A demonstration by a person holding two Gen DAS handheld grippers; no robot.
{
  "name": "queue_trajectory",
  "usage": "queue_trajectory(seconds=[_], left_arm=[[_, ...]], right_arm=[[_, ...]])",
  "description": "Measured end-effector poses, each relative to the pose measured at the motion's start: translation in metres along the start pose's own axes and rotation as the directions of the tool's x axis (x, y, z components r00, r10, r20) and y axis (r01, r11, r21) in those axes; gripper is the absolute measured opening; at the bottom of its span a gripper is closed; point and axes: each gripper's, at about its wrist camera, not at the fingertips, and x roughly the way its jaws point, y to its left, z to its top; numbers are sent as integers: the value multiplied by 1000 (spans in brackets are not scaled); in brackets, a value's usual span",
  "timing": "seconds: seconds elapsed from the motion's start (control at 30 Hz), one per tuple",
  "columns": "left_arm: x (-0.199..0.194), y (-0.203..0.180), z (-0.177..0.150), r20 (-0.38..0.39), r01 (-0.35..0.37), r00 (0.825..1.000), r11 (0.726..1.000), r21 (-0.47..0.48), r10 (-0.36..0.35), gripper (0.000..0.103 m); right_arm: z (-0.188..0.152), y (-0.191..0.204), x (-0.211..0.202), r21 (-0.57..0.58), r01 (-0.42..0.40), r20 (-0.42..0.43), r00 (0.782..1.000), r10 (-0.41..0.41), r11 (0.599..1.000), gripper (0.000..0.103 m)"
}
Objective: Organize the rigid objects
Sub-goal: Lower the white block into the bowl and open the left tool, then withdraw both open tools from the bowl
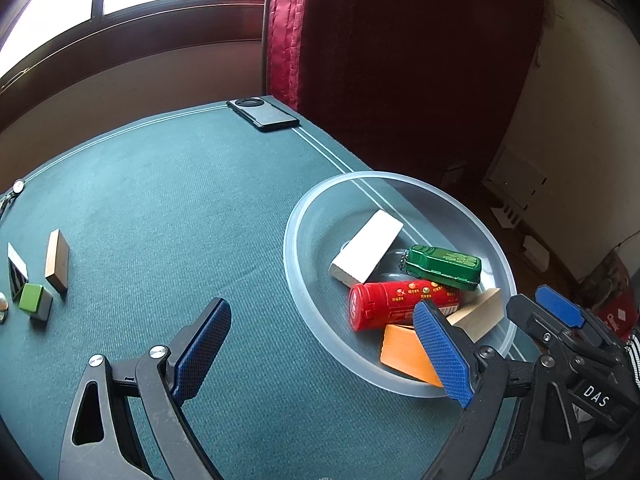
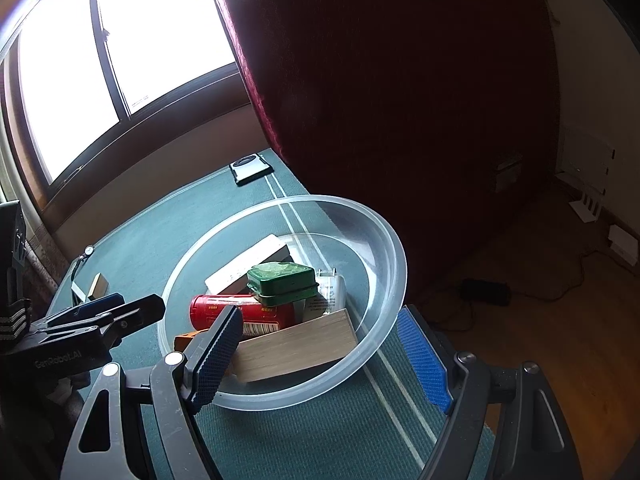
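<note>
Left wrist view: one clear plastic bowl (image 1: 400, 284) at the bench's (image 1: 180, 200) right edge holds one red canister (image 1: 396, 304) lying sideways, one green tin (image 1: 442, 266), two wooden blocks and an orange piece. Left gripper (image 1: 320, 356) and right gripper (image 2: 320, 352) gape wide, empty.

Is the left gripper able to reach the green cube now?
Probably yes. The left gripper is open and empty, and only bare table lies between it and the green cube.
</note>
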Motion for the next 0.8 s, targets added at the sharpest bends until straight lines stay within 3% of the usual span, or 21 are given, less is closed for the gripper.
queue_trajectory(seconds=[0.8], left_arm=[[-22, 63, -21, 8, -95, 995, 987, -132, 97, 93]], right_arm=[[-13, 49, -12, -101, -24, 34, 999, 28, 995, 85]])
